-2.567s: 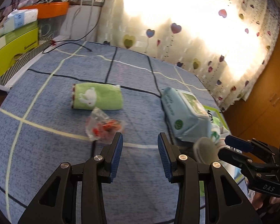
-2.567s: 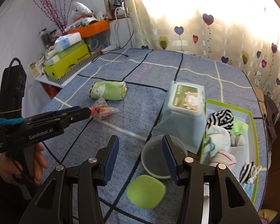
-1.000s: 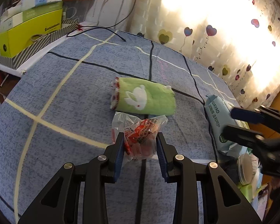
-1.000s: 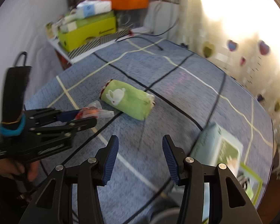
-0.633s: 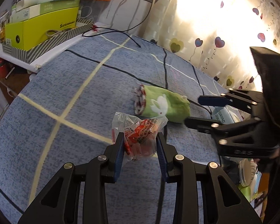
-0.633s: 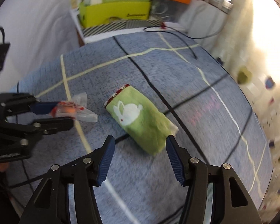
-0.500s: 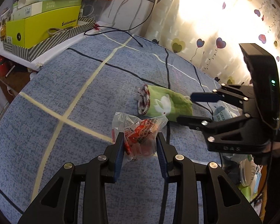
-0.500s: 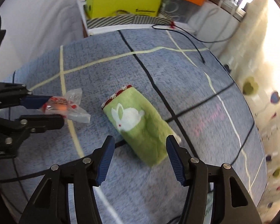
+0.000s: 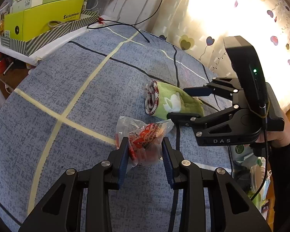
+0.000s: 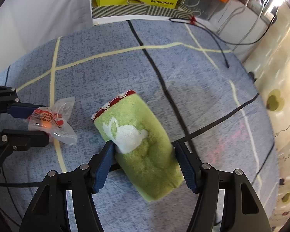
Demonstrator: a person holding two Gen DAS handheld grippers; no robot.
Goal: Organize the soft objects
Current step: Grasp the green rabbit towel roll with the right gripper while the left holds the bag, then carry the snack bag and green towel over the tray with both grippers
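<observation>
A clear snack packet (image 9: 145,135) with red print sits between the blue pads of my left gripper (image 9: 145,145), which is shut on it just above the blue checked cloth. A rolled green towel (image 10: 137,145) with a white rabbit lies on the cloth. My right gripper (image 10: 144,148) points steeply down and straddles the towel's middle. Its jaws are opening; the left pad is at the towel's side and the right pad stands just clear. In the left wrist view the right gripper (image 9: 178,103) reaches over the towel (image 9: 164,100). The right wrist view shows the left gripper (image 10: 42,122) with the packet (image 10: 52,119) at the left.
A yellow-green box (image 9: 44,17) in a striped tray stands on a white side shelf beyond the table's far edge. A black cable (image 9: 125,25) trails onto the cloth. A wipes pack (image 9: 241,152) lies at the right, behind the hand that holds the right gripper. A heart-print curtain (image 9: 241,29) hangs behind.
The right gripper has come down over the green towel, rolled, and widened its jaws around it. The left gripper still holds the packet and has shifted only slightly.
</observation>
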